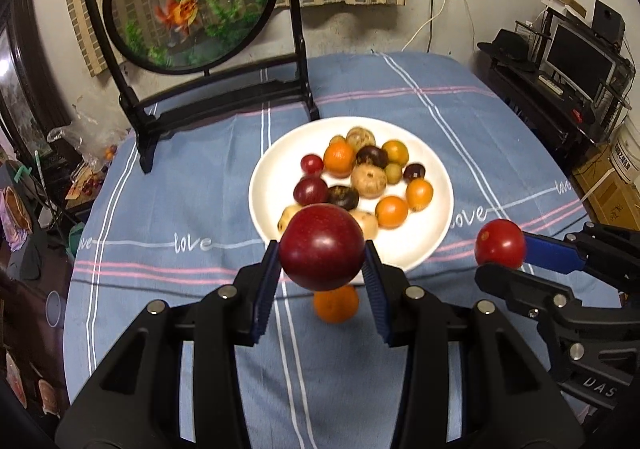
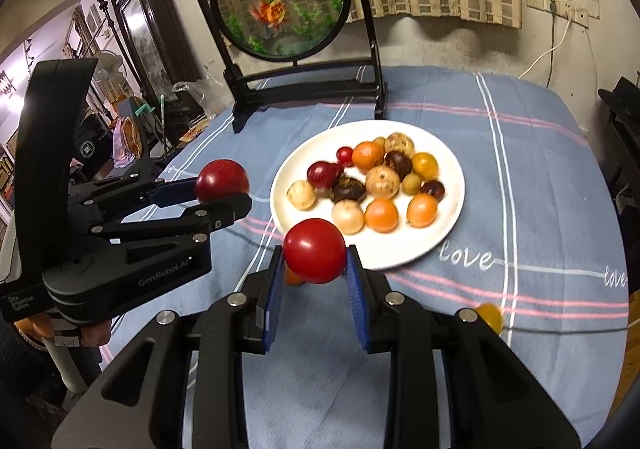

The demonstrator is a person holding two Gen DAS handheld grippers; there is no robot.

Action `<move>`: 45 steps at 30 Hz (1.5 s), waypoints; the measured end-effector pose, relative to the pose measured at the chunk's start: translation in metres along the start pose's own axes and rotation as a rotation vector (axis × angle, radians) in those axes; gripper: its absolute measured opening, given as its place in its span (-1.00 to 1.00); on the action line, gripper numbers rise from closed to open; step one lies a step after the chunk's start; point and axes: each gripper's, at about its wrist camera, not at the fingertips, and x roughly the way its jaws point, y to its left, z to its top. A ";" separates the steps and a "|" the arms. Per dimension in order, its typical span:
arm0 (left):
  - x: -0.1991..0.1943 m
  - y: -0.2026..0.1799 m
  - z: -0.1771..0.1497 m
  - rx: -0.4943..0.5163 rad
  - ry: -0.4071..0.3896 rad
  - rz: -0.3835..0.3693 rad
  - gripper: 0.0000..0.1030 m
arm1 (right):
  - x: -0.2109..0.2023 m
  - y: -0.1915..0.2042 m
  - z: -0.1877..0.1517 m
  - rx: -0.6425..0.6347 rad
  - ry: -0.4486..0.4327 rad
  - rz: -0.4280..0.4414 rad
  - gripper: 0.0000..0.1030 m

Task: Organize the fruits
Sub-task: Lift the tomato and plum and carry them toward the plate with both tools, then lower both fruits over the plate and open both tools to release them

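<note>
Holding one fruit in each set of tongs rn. My left tongs are squeezed on a dark red plum, up in the air just in front of the white plate. My right tongs are squeezed on a red tomato, also just in front of the plate, to its right side. Both look light, round and smooth, so they could slip or roll. I think the tomato is soft & may squish, so I grip at the fat middle, gently. An orange fruit sits on the surface nearer me than the plate, w/ a yellow one off to the right.
</note>
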 end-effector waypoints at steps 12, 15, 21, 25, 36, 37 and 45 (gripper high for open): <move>0.021 0.001 0.030 0.007 -0.011 0.017 -0.19 | 0.015 -0.016 0.033 -0.007 -0.025 -0.005 -0.41; 0.028 0.003 0.034 -0.001 -0.008 0.015 -0.19 | 0.021 -0.018 0.040 -0.010 -0.027 -0.003 -0.41; 0.035 0.018 0.038 -0.033 -0.009 0.023 -0.20 | 0.023 -0.031 0.049 0.011 -0.045 -0.006 -0.41; 0.036 0.020 0.035 -0.048 -0.001 0.025 -0.20 | 0.022 -0.041 0.047 0.025 -0.046 -0.016 -0.41; 0.016 0.013 0.021 -0.047 -0.007 0.013 -0.19 | 0.006 -0.033 0.026 0.023 -0.036 -0.007 -0.41; 0.014 0.012 0.019 -0.046 -0.010 0.010 -0.19 | 0.004 -0.031 0.024 0.024 -0.034 -0.004 -0.41; -0.004 0.004 0.005 -0.040 -0.015 -0.002 -0.19 | -0.011 -0.016 0.003 0.021 -0.026 0.009 -0.41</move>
